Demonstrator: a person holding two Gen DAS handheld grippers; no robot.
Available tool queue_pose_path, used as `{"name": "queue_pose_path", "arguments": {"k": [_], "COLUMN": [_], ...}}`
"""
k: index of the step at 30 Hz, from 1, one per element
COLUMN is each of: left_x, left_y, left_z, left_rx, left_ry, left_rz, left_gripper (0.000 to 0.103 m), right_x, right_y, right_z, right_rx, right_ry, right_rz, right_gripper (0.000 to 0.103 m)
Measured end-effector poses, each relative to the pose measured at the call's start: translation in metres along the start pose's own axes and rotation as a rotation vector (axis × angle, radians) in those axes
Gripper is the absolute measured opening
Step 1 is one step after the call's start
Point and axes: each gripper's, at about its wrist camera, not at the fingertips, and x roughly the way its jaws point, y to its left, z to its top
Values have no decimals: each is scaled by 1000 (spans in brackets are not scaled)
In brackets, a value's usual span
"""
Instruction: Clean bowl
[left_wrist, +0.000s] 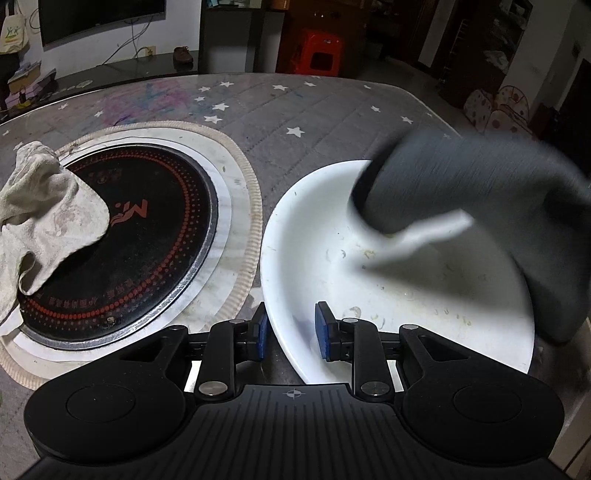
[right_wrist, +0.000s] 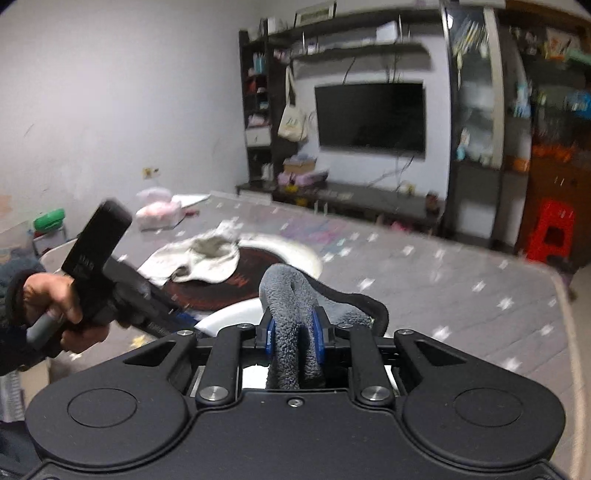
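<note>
A white bowl (left_wrist: 317, 251) with food specks inside lies on the table, right of the cooktop. My left gripper (left_wrist: 291, 332) is shut on the bowl's near rim, one blue pad inside and one outside. A grey cloth (left_wrist: 480, 206), blurred by motion, hangs over the bowl's right half. In the right wrist view the same grey cloth (right_wrist: 291, 310) is pinched between the blue pads of my right gripper (right_wrist: 293, 336), which is shut on it above the bowl (right_wrist: 229, 317). A person's hand (right_wrist: 48, 299) holds the left gripper's handle at the left.
A round black induction cooktop (left_wrist: 140, 251) sits in the table at the left, with a dirty white rag (left_wrist: 44, 218) draped over its left side. The grey star-patterned table cover (left_wrist: 295, 110) stretches beyond. A red stool (right_wrist: 550, 232) stands past the table's far right.
</note>
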Motion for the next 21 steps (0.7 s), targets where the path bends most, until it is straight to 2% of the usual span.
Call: {"name": "queue_pose_path", "arguments": {"k": [7, 12, 17, 21], "left_x": [2, 1, 1, 2], "left_y": [1, 0, 1, 1], "left_z": [-1, -3, -3, -3], "left_rx": [2, 12, 17, 20], "left_ry": [-7, -15, -16, -18], "left_rz": [-6, -4, -11, -12], "left_gripper": [26, 27, 26, 26], "right_x": [52, 84, 111, 123], "right_y": [26, 31, 20, 2], "right_z": [-19, -23, -17, -6], "right_rx": [6, 62, 132, 145], "right_ry": [199, 262, 277, 277], "right_rz": [95, 130, 105, 4], "right_gripper": [22, 22, 22, 22]}}
